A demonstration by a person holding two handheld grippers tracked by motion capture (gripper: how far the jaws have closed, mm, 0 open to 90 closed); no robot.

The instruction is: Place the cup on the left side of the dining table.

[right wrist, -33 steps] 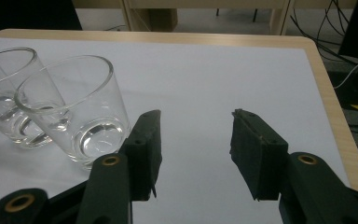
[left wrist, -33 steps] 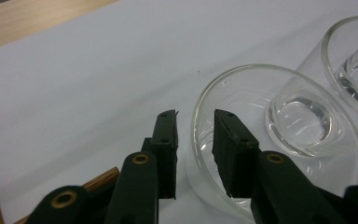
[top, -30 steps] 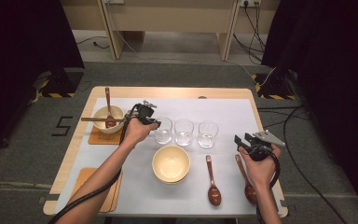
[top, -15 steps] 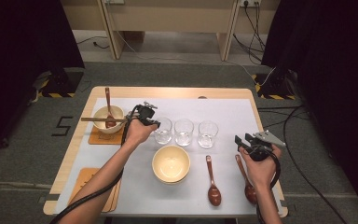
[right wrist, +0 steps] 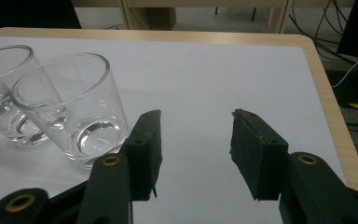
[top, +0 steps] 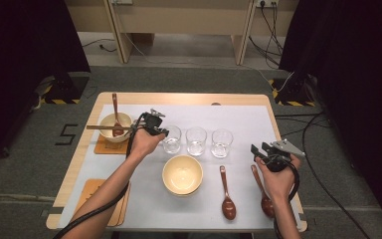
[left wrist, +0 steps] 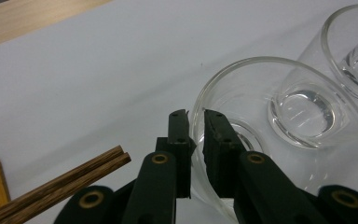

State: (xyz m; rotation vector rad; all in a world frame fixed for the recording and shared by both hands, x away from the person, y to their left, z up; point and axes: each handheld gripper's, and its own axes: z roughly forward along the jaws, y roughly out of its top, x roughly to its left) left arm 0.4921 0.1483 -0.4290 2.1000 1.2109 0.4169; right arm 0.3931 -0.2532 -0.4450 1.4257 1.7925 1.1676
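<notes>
My left tool [left wrist: 195, 116] has just closed on the nearest glass's [left wrist: 279, 140] rim; I lift it straight, upright; my right tool [right wrist: 193, 140] waits open

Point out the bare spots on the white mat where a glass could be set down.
Free: the far strip behind the three glasses, and the near left corner beside the empty bowl. Crowded: the near right, around the two spoons and the right gripper.
</notes>
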